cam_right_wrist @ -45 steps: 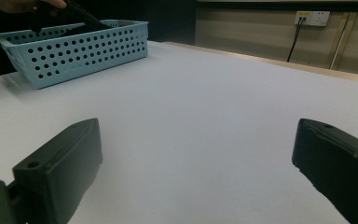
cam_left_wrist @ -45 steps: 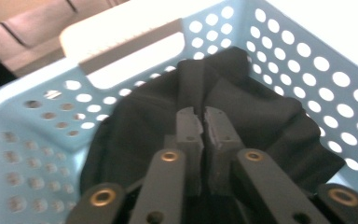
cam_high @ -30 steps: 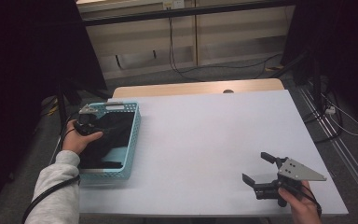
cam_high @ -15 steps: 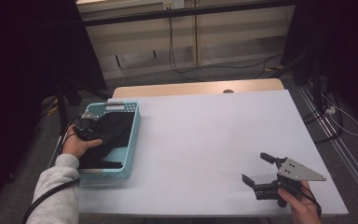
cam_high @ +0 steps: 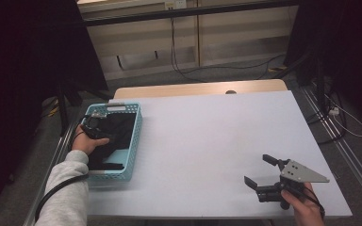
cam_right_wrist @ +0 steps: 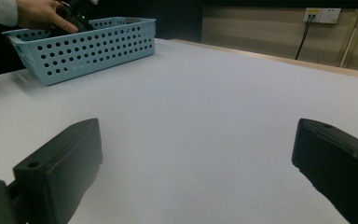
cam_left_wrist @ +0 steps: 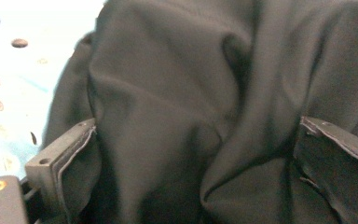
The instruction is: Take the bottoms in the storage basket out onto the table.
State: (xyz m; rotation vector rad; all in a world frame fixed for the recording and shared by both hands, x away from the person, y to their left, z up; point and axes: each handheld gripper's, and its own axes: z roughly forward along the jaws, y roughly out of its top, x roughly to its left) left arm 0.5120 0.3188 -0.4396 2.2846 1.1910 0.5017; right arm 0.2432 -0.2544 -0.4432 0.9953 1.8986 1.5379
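Dark cloth [cam_left_wrist: 177, 107] occupies most of the frame, creased in deep folds running from 12 o'clock to 6 o'clock. The left gripper [cam_left_wrist: 191, 154] has its jaws spread wide, one at 8 o'clock, one at 4 o'clock, with cloth bunched between them. Perforated light blue basket [cam_left_wrist: 9, 70] surface appears at 10 o'clock.

Cloth [cam_high: 118, 134] in basket [cam_high: 137, 136], table [cam_high: 207, 141] left edge, R claw [cam_high: 263, 175] front-right
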